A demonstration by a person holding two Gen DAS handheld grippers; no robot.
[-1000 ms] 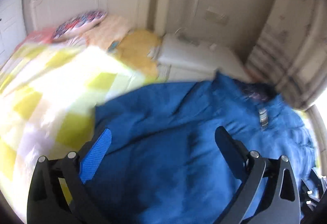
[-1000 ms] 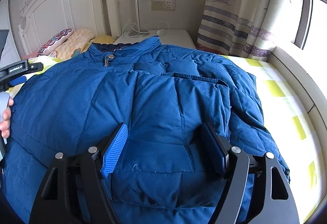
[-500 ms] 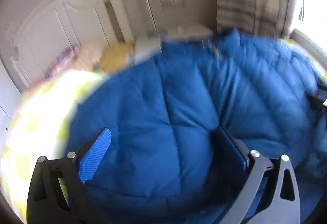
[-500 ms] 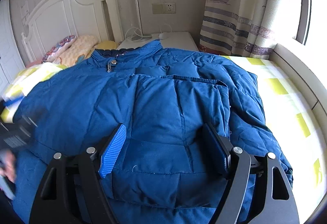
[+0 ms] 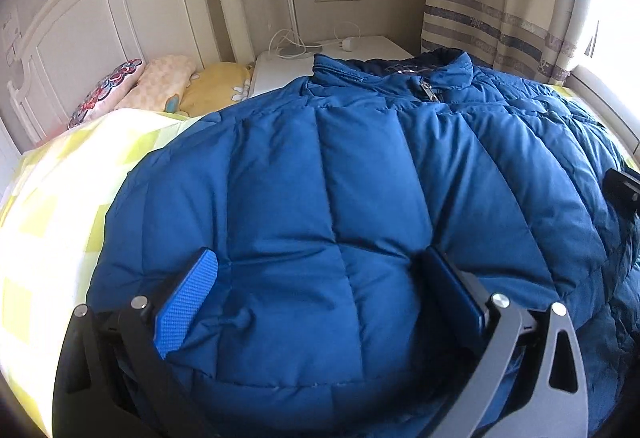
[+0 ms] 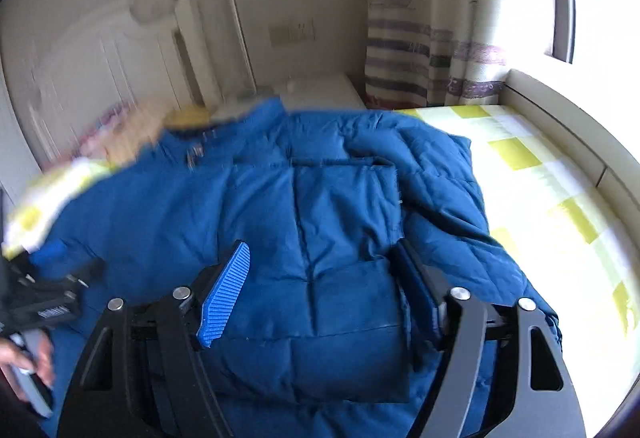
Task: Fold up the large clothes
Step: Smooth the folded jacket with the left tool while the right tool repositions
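Note:
A large blue puffer jacket lies spread on the bed, collar and zipper toward the headboard. It also shows in the right wrist view, with one sleeve folded over its front. My left gripper is open, its fingers straddling the jacket's left side near the hem. My right gripper is open, its fingers either side of the folded sleeve. The left gripper's body shows at the left edge of the right wrist view, held by a hand.
The bed has a yellow-and-white checked cover. Pillows lie by the white headboard. A white nightstand with a lamp and cable stands behind. A striped curtain and window ledge are at the right.
My left gripper swung from facing the pillows round to the jacket and dropped over its left side. My right gripper moved in over the folded sleeve; its view is now blurred.

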